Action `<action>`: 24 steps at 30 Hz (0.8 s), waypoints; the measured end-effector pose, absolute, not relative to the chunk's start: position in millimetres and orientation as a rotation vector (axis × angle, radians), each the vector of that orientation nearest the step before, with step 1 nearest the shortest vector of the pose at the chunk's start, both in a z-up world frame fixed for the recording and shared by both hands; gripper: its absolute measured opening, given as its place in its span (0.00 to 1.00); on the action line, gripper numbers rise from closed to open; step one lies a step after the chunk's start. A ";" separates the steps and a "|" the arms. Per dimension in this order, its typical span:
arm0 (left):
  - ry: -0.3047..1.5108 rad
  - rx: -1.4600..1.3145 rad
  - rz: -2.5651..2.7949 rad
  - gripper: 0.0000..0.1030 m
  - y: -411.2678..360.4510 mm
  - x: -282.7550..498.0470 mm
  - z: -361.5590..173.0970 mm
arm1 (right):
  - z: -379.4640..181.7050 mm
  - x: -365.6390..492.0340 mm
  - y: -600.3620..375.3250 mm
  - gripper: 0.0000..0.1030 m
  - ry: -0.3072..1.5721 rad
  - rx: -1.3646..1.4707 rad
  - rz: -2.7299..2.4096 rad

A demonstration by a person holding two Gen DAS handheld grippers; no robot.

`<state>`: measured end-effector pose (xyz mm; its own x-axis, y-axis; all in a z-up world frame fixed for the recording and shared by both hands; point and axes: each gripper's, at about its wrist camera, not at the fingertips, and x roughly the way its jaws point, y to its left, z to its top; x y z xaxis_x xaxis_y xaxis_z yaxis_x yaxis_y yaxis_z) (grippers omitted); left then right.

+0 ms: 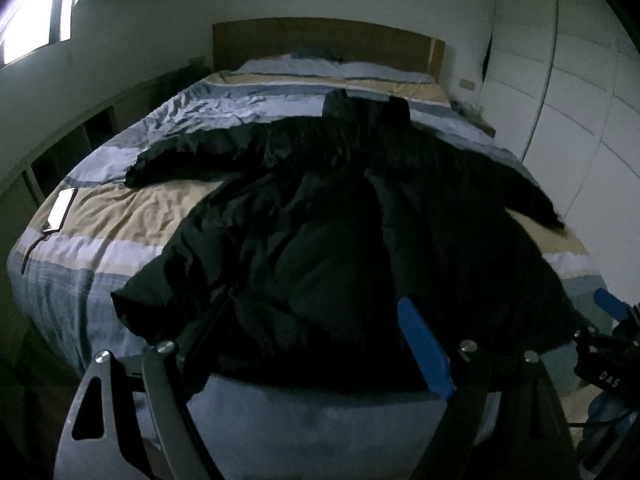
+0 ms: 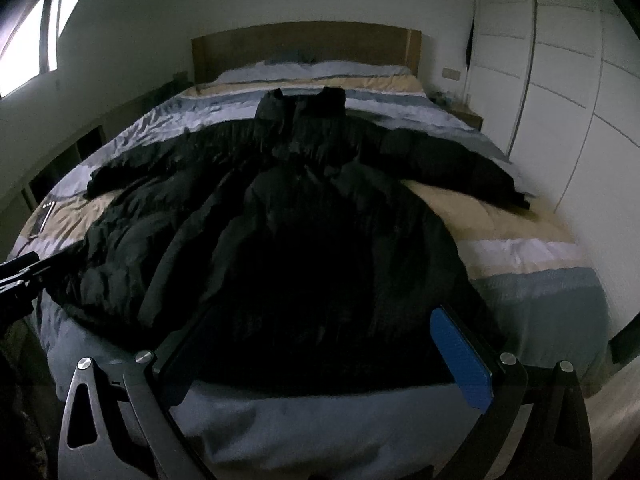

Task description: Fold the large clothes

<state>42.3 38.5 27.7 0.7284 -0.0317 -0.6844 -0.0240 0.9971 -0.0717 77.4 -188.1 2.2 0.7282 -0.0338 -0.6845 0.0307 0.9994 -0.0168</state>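
Black coat is lying spread flat on the striped bed, sleeves out and collar toward the headboard, seemingly with no fold made yet, while left tongs and right tongs are hovering wide and empty over its hem.

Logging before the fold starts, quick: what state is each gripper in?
Left gripper: open, holding nothing, above the black coat's hem.
Right gripper: open, holding nothing, also at the hem.

Home bedroom: bed, headboard, wardrobe.
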 end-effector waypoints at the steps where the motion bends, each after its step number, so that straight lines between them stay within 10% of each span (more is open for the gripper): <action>1: 0.750 -0.081 -0.004 0.81 38.8 42.8 31.5 | 4.7 78.2 -188.7 1.00 0.747 -0.004 -0.036; 24: 0.701 -0.049 0.009 0.81 22.2 92.9 78.0 | 29.3 117.7 -194.7 1.00 0.709 0.000 -0.033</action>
